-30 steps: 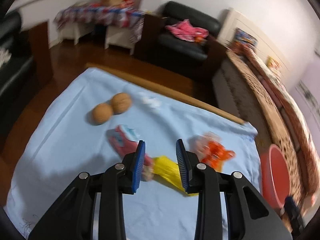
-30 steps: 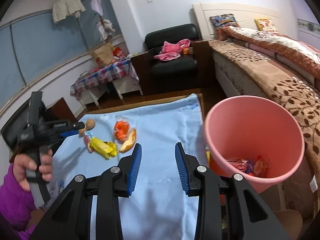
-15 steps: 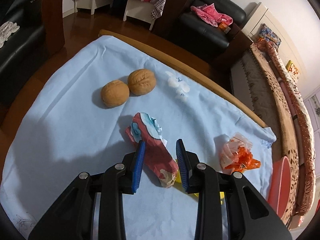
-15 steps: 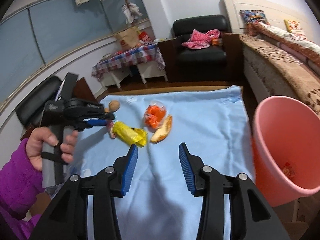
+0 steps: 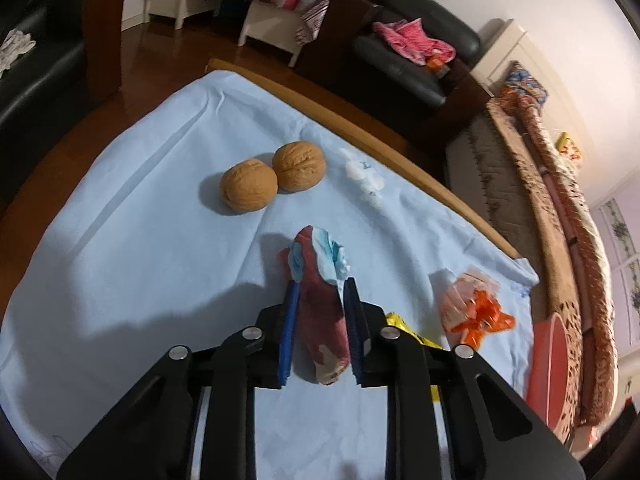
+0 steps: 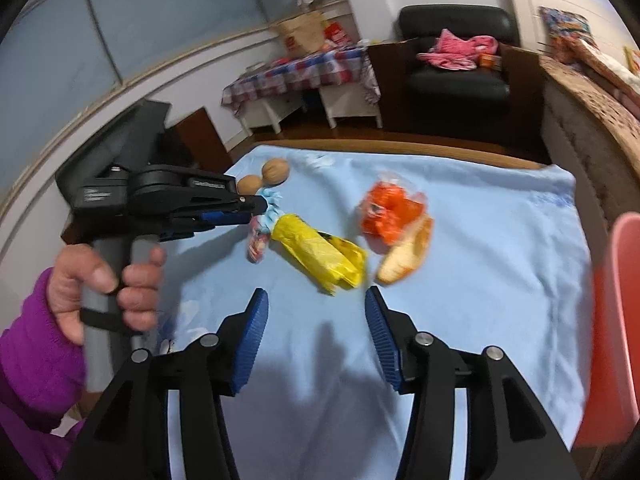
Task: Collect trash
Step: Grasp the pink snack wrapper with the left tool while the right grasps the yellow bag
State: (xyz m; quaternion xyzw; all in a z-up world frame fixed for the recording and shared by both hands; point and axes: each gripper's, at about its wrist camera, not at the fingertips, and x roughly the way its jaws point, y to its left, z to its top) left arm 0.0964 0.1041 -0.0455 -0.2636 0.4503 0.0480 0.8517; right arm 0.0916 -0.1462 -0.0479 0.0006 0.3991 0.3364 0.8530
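My left gripper (image 5: 319, 292) is shut on a crumpled red and light-blue wrapper (image 5: 320, 280), which lies between its blue pads on the blue cloth; it also shows in the right wrist view (image 6: 260, 232). A yellow wrapper (image 6: 320, 256) lies right beside it, an orange plastic bag (image 6: 384, 212) and a piece of bread (image 6: 408, 256) further right. My right gripper (image 6: 316, 312) is open and empty, just short of the yellow wrapper. The pink bin (image 6: 620, 320) stands at the table's right edge.
Two walnuts (image 5: 272, 180) lie on the blue cloth (image 5: 120, 220) beyond the wrapper. A black armchair (image 6: 456, 72) and a small checked table (image 6: 296, 76) stand past the far edge. A bed (image 5: 560, 200) runs along the right.
My left gripper has moved forward over the red and blue wrapper and closed on it. My right gripper has swung left from the pink bin toward the yellow wrapper.
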